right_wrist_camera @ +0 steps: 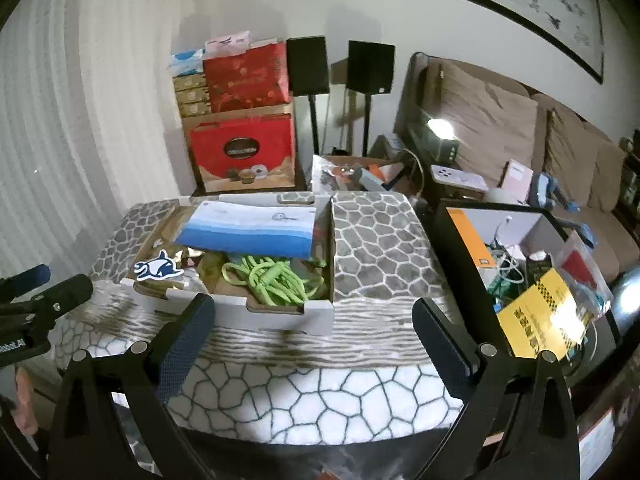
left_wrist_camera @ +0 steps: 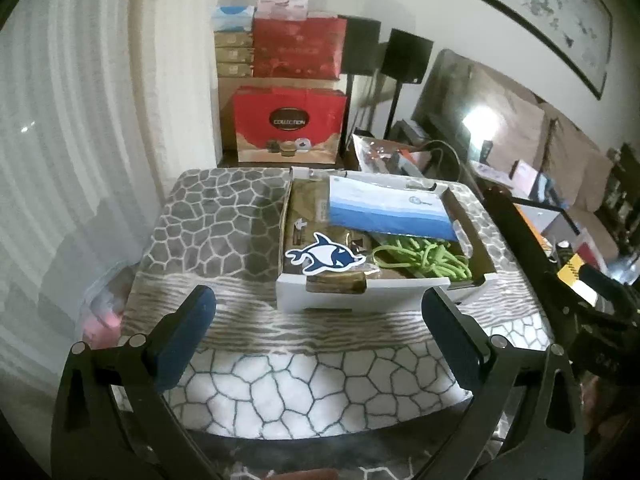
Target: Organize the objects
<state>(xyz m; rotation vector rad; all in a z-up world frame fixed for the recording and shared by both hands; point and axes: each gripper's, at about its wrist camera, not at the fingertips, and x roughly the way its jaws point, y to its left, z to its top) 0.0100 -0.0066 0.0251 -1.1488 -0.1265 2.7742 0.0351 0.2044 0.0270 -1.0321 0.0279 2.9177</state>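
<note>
Open box (left_wrist_camera: 344, 300) w/ green cord (left_wrist_camera: 432, 258), shark sticker (left_wrist_camera: 326, 258)

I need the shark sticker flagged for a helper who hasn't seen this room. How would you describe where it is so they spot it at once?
Find the table under the stone-pattern cloth, then the open white cardboard box on it. The shark sticker lies at the box's front, left of the green cord and nearer than the blue-and-white booklet. It is the only fish-shaped, navy-and-white cutout there.

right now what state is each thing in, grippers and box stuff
left gripper: open, empty
right gripper: open, empty
white cardboard box: open-topped, on the table
green cord: coiled inside the box
blue and white booklet: tilted, resting over the box contents
shark sticker: lying at the box's front edge
</note>
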